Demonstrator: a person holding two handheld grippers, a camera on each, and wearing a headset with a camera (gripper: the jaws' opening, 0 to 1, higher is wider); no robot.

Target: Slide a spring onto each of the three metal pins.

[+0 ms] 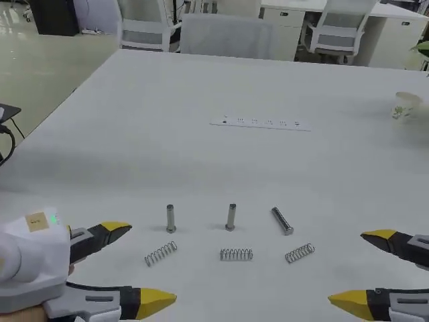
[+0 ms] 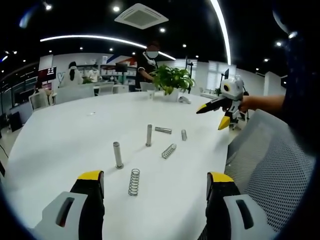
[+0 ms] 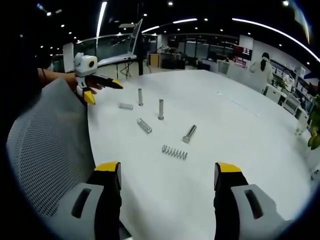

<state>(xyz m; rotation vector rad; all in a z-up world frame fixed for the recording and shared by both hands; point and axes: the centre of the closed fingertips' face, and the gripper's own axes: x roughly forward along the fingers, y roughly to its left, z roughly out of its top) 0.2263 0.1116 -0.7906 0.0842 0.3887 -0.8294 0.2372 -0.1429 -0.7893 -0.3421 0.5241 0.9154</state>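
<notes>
Steel pins (image 1: 230, 217) near the desk's (image 1: 221, 154) near edge: left pin (image 1: 170, 219) and middle pin (image 1: 230, 216) upright; right pin (image 1: 282, 221) lying flat, long axis running toward the far edge. Springs (image 1: 236, 254) lie just before them. Left gripper (image 2: 155, 177) and right gripper (image 3: 167, 167) gape wide, empty. Recommend pinching a spring lightly, bore aligned over pin.

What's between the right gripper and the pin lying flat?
One spring, loose on the table, lies between the right gripper and the lying pin. The rest of that stretch is bare. The right gripper view shows this best.
</notes>
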